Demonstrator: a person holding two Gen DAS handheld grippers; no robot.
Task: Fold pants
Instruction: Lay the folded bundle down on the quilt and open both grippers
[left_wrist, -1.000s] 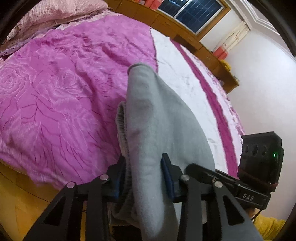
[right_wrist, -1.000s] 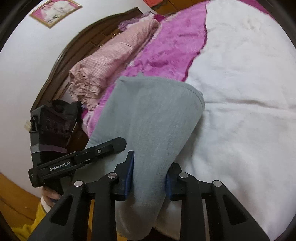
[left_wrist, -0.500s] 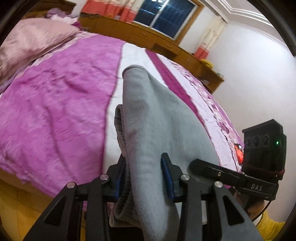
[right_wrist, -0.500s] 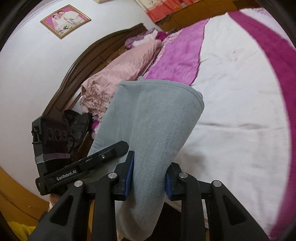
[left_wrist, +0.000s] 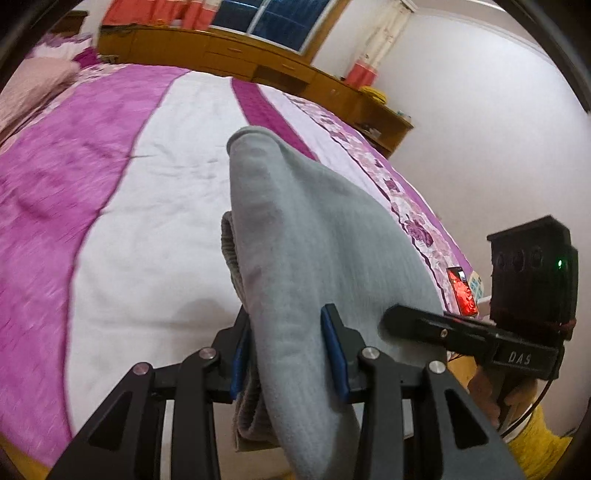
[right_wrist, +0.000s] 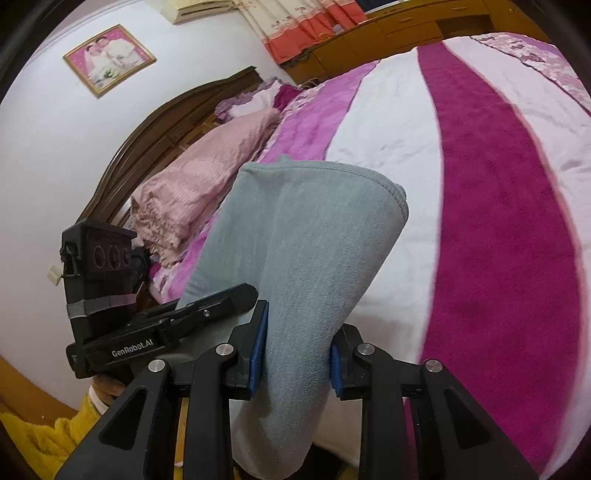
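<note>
Item: pants (left_wrist: 306, 258), grey, soft fleece-type knit, held in the air above the near edge of the bed.

Nearest, left view: left hand-held gripper (left_wrist: 288, 354), blue pads clenched on a thick bunch of the grey cloth. A ribbed band (left_wrist: 231, 251), likely the waistband or a cuff, shows at the left side of the bunch. The cloth rises past the jaws and flops over in a rounded peak.

Nearest, right view: right hand-held gripper (right_wrist: 295, 354), pads likewise clamped on a flatter fold with a stitched hem (right_wrist: 400, 201) along the far edge. Each view shows the other hand-held gripper close beside it, so the two holds lie near each other on the same garment.

Handling, by judgement: light, limp, no stiffness of its own; it sags wherever unsupported. The nap looks grippy rather than slick, so slipping from the pads seems unlikely. Not fragile. Layers may shift against one another when laid down. Best holds: hem and band corners, where stitching gives a firmer edge, with all layers pinched together.

Middle distance: bed (left_wrist: 177, 192), white and magenta striped cover, broad and flat, suited to laying the fold down.

Farther: pink pillows (right_wrist: 207, 170) by the dark headboard (right_wrist: 147, 129); a red phone (left_wrist: 461, 291) on the bed's right edge.

Farthest: wooden cabinets (left_wrist: 229, 55) under the window.
</note>
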